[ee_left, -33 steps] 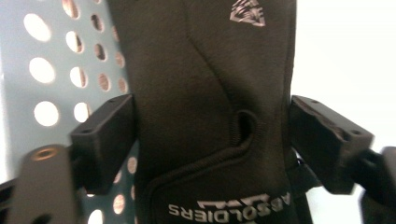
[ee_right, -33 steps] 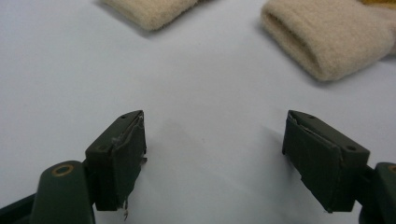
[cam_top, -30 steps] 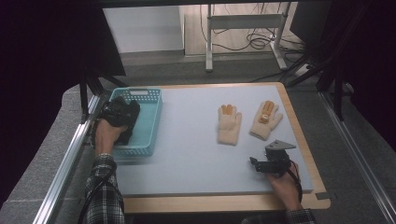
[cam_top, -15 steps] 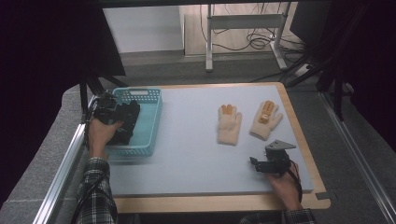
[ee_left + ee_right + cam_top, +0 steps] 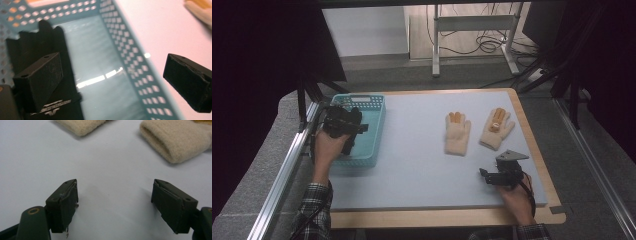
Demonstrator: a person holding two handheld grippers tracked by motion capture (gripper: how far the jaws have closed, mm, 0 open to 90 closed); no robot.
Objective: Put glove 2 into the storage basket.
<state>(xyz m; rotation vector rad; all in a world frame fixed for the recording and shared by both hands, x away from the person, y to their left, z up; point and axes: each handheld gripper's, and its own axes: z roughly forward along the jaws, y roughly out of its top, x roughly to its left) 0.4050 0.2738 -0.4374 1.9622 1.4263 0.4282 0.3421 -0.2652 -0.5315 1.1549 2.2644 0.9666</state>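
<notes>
Left gripper [image 5: 343, 125]: held over the left side of the teal basket [image 5: 374, 116]; jaws spread wide with nothing between them; in the left gripper view one jaw hangs over the basket floor, the other beyond its perforated wall, above the mat.
Right gripper [image 5: 501, 175]: low over the grey mat [image 5: 412, 150] near its front right corner; jaws wide apart, empty.
Gloves: two cream gloves, left glove [image 5: 457, 132] and right glove [image 5: 496, 128], lie flat side by side, just beyond the right gripper; cuffs face it.

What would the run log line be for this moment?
left gripper: open, over basket | right gripper: open, empty, near gloves | gloves: flat on mat
</notes>
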